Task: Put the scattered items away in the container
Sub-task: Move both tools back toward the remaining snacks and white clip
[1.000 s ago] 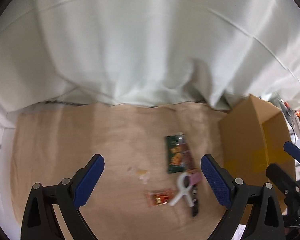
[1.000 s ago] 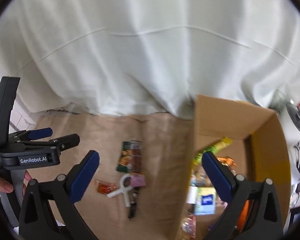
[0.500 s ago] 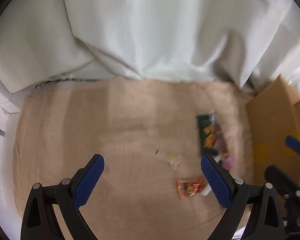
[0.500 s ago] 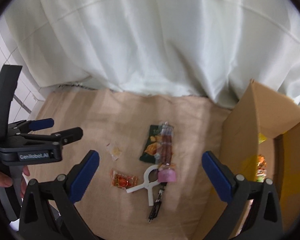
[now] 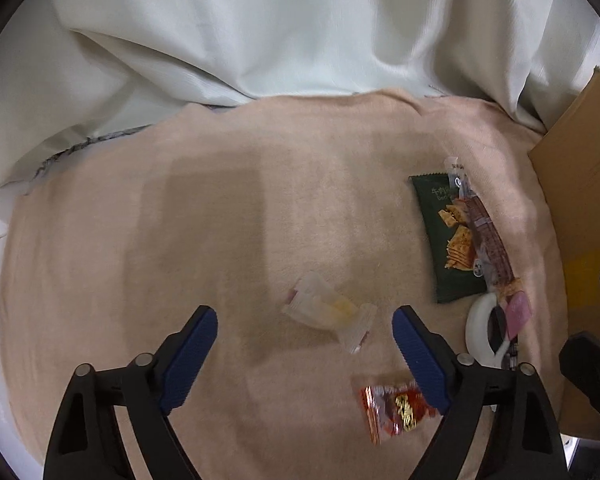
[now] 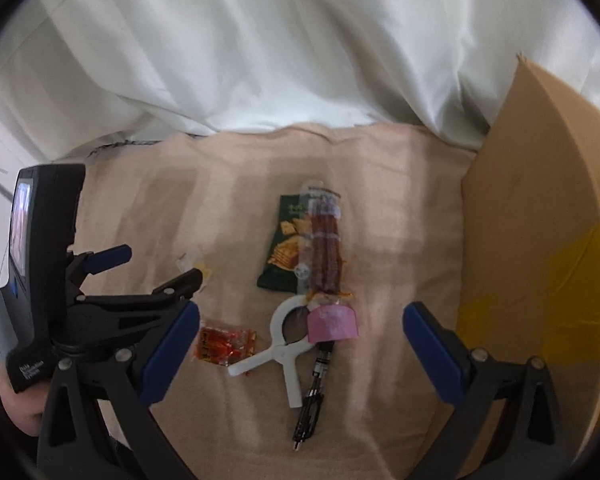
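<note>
Scattered items lie on a beige cloth; the cardboard box stands at the cloth's right edge, its near wall toward the pile.

Nearest the left gripper we note a clear crumpled wrapper with a yellow bit inside, lying on the cloth in line with the gap between its blue pads, not touched. The jaws have just been closing a little but stand spread, nothing pinched. Just in front of the right-hand pad lies a red-orange candy packet, partly covered by that finger.

Further right, a dark green cracker packet with a clear sleeve of brown sticks lying over its right edge. At their near end a white plastic clip, a pink tag or eraser resting on the clip's ring, and a black pen running from under the pink piece toward the camera. These touch or overlap, so each crowds the next.

The right gripper hovers above this cluster, jaws spread wide, empty. The left gripper's black body sits close by the candy packet in the right wrist view.

White drapery hangs behind the cloth.
</note>
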`<state>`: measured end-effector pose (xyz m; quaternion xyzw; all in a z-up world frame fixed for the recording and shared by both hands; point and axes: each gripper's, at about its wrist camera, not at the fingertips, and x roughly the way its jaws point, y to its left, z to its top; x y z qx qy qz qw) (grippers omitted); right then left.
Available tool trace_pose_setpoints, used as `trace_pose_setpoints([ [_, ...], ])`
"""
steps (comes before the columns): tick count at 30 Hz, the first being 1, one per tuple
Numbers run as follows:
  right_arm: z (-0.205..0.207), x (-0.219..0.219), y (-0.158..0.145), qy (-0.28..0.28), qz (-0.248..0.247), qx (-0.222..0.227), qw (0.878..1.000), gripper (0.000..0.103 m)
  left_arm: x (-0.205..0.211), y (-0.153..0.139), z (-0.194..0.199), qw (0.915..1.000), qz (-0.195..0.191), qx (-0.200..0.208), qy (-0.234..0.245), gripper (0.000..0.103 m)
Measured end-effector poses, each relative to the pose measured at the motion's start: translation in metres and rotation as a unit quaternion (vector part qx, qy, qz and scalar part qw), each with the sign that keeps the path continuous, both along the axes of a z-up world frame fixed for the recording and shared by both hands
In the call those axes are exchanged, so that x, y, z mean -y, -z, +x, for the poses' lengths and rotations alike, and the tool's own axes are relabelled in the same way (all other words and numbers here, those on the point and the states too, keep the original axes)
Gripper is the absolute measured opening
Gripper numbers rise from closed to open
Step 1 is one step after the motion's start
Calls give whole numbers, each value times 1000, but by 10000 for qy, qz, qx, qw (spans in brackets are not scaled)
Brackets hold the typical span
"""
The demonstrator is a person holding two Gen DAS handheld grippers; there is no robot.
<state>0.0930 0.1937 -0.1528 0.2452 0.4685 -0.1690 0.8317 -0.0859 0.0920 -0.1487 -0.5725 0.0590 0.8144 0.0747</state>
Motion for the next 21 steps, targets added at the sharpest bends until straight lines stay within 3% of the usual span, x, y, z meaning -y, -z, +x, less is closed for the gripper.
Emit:
trace_pose_setpoints([
  [3,1,4,8,100,59,1,9999,101,-6,9,-3,10000,-64,48,43,72],
  [5,2,6,13,123,63,-28,9999,100,-9,14,-4,9999,-102,47,80,53],
  [6,4,7,15,126,57,-62,9999,100,-10,15,-5,9999,-118,-2,105,53],
  [10,7,10,23,145,82,-115,9998,100,-12,12,-4,9998,-98,-125,154,34],
  [13,10,14,28,185,92,-148,9997,100,-8,7,-2,9996,-17,-208,163,27],
  [18,22,21,42,172,180,-241,9994,95,3,-4,0,9994,6,-323,124,27],
  [21,32,22,51,87,238,-315,9992,85,11,-9,-1,9993,19,-382,49,27],
])
